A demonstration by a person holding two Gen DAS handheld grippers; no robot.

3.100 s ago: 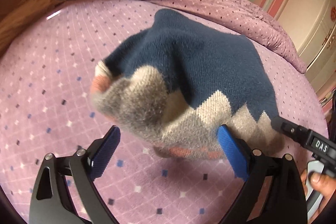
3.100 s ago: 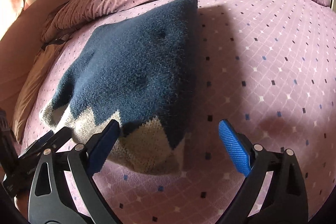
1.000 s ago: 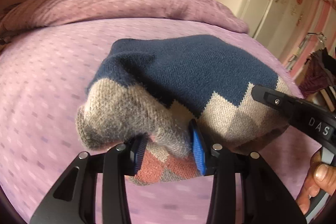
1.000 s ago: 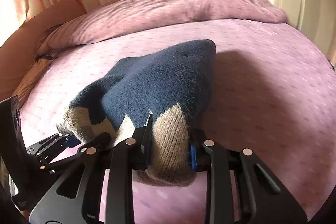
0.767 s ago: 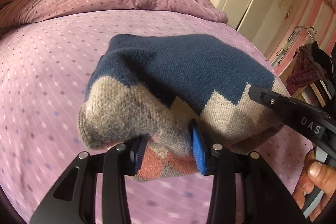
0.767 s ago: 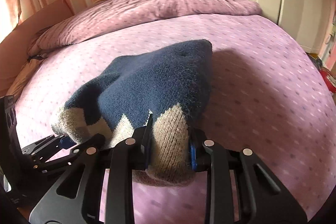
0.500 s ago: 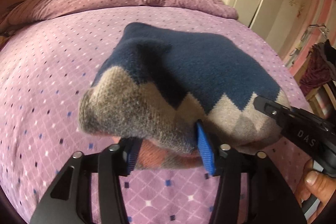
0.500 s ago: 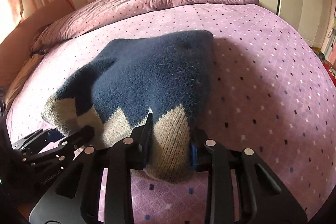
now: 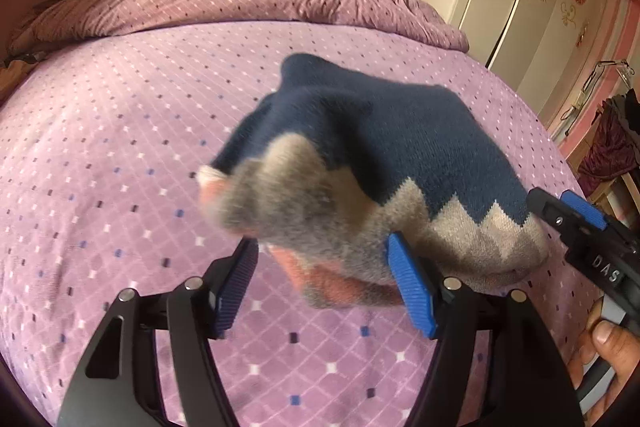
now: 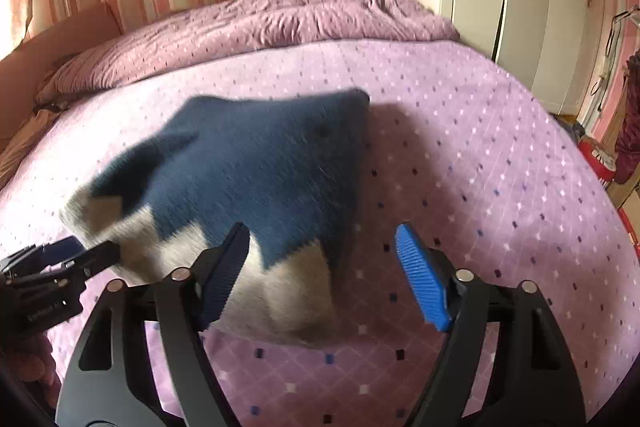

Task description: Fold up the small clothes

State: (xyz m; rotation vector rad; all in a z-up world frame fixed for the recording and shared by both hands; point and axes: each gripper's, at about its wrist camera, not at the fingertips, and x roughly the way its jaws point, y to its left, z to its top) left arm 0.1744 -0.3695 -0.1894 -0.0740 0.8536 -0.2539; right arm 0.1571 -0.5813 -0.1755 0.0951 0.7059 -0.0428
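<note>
Knitted navy sweater [image 9: 384,163] lies free on the purple bedspread [image 9: 100,155], both hand-held grippers, left [image 9: 324,287] and right [image 10: 320,271], spread apart.

Left tongs [image 9: 326,279]: black plastic arms with slotted cut-outs, silver screw heads, ribbed blue pads [image 9: 412,291]. Right tongs [image 10: 322,275]: the same build, with white "DAS" lettering on their body. There's a bare-skinned thumb [image 9: 612,341] at the edge.

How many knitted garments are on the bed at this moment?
1: a navy, beige and coral knitted garment lies mid-bed on the purple diamond-patterned bedspread, just ahead of the open left claw and open right claw. Folds may hide more.
</note>
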